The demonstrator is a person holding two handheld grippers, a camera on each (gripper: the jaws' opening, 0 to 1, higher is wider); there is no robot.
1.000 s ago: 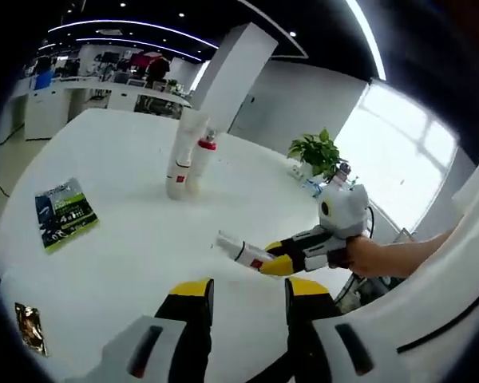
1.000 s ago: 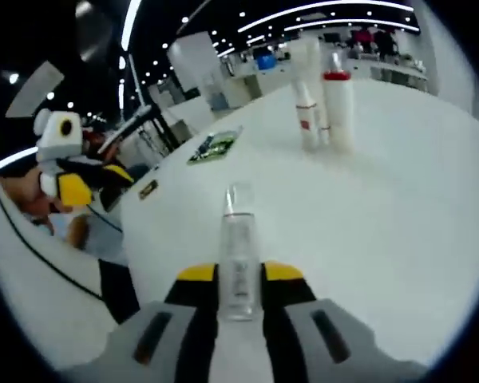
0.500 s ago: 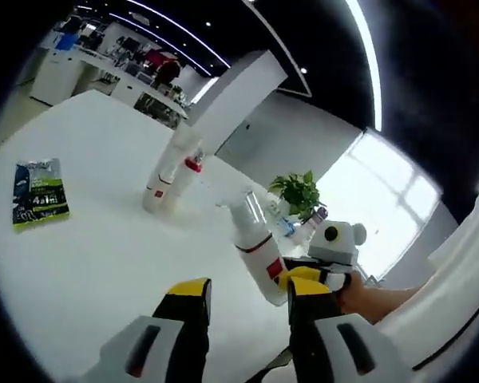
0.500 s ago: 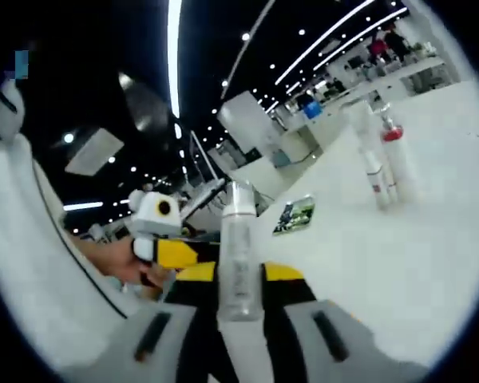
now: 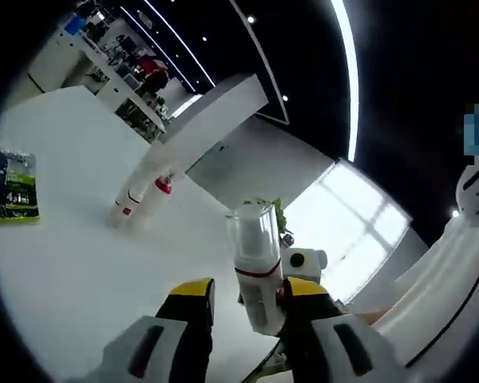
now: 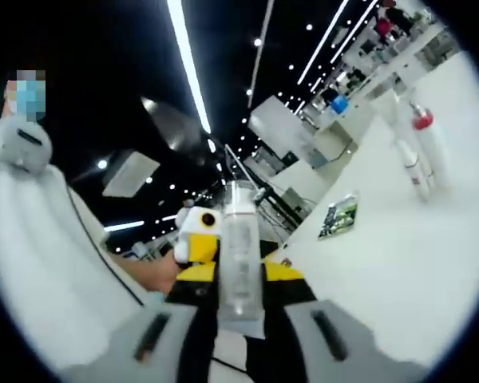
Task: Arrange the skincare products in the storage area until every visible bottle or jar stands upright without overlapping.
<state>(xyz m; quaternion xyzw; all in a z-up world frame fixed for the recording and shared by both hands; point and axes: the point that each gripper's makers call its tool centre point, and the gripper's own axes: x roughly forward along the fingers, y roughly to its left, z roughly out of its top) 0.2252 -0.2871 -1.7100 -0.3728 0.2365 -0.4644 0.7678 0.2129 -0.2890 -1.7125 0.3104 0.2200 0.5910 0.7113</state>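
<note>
Bottle (image 6: 239, 259) with clear cap, white body, sits clamped between right gripper (image 6: 239, 275) yellow-tipped fingers (image 6: 195, 273), pointing along the jaws toward 12 o'clock in right gripper view, cap end away from camera, lifted off the white table (image 6: 399, 255). Same bottle (image 5: 255, 267) in left gripper view stands roughly upright at centre, red band under the clear cap, its lower body up against the inner side of the right-hand yellow fingertip; whether it touches that finger, can't tell. Left gripper (image 5: 243, 294) jaws spread apart, nothing gripped; left finger (image 5: 190, 291) well clear of the bottle at 9 o'clock from it. Right gripper (image 5: 303, 263) shows just behind the bottle in left gripper view, at 3 o'clock from it. Left gripper (image 6: 198, 239) shows in right gripper view just at 9 o'clock of the held bottle, a hand (image 6: 156, 278) behind it. Farther out on the table: green packet (image 5: 12, 187) at 9 o'clock in left gripper view, same packet (image 6: 339, 217) at 2 o'clock in right gripper view. Farthest: two tall white bottles (image 5: 140, 203) standing close together, one red-capped, at 10 o'clock in left gripper view; same pair (image 6: 419, 152) at 2 o'clock in right gripper view. Potted plant (image 5: 275, 211) just behind the held bottle's cap.
</note>
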